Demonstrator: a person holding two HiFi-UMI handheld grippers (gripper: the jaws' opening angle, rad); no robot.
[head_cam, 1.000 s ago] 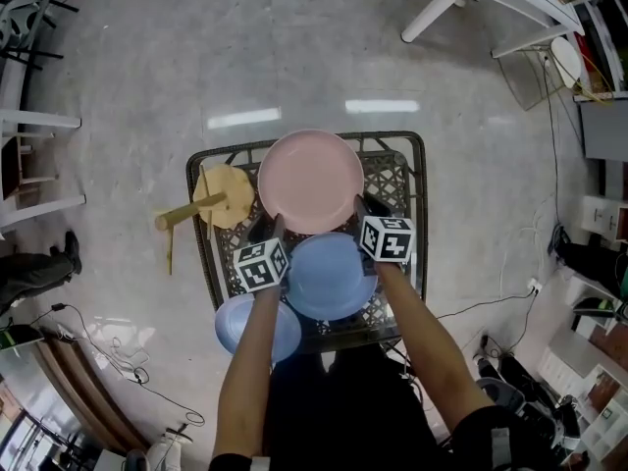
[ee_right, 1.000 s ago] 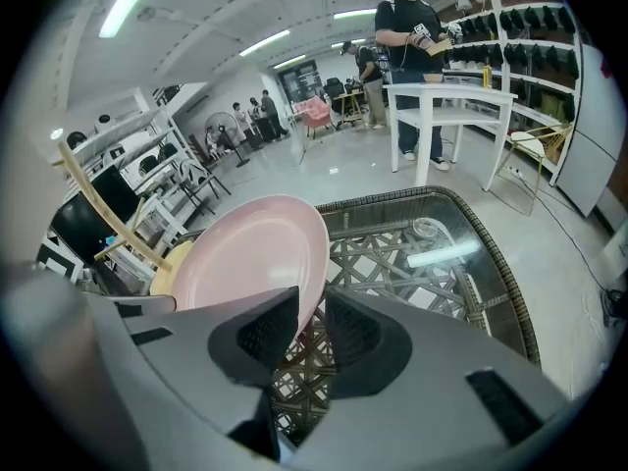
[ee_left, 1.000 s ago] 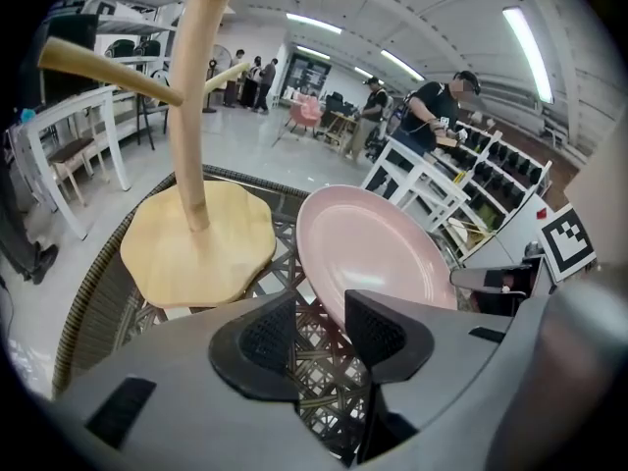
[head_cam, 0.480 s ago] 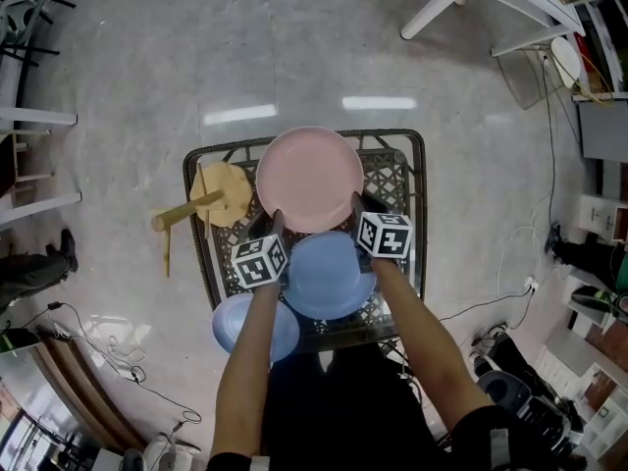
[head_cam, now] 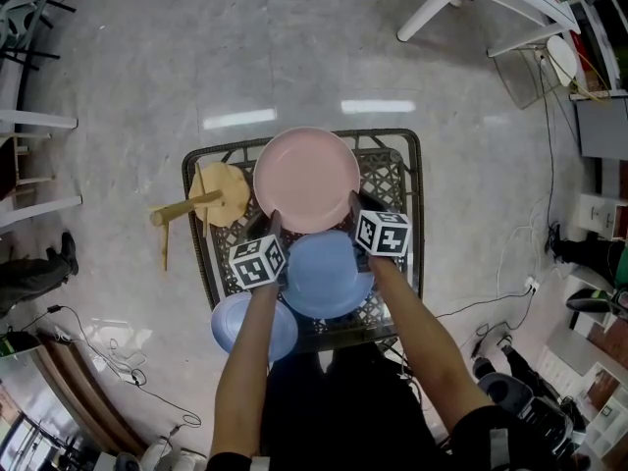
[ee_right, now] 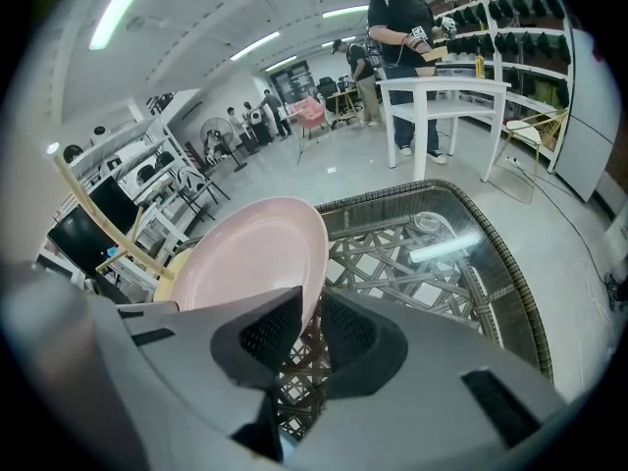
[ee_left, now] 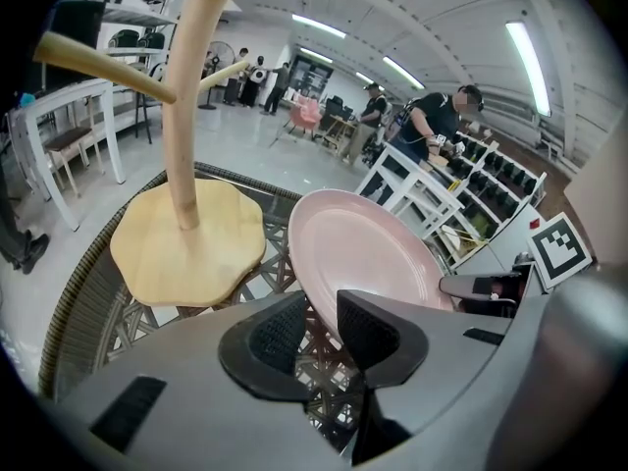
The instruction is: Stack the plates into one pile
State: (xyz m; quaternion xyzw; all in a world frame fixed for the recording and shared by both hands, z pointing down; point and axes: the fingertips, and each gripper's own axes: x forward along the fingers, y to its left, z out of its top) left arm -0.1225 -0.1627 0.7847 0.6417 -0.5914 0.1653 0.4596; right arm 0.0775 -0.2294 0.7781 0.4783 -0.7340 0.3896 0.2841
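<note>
Table (head_cam: 419, 204): dark wicker frame under a glass top, beneath both grippers and running on ahead of them.

Pink plate (head_cam: 306, 180): largest plate, straight ahead of both tools at the far side of the table. Its near rim reaches into both sets of jaws, one gripper at each near corner.

Blue plate (head_cam: 329, 275): just behind the jaw tips, between the two grippers and partly under their marker cubes. It is near the pink plate; contact between the two cannot be told.

Lighter blue plate (head_cam: 228, 327): behind the left gripper, under the left forearm, at the table's near left corner and overhanging the edge.

Wooden peg stand (head_cam: 224, 194): upright on a wavy-edged base, ahead and to the left of the left gripper, just beside the pink plate.

Left gripper (ee_left: 316, 314): jaws have just been closing, moderately apart. The pink rim is between them, lying against the right pad, with a sliver of gap at the left pad.

Right gripper (ee_right: 310, 314): jaws have just been closing and are narrow, pinching the pink rim between the pad tips.
</note>
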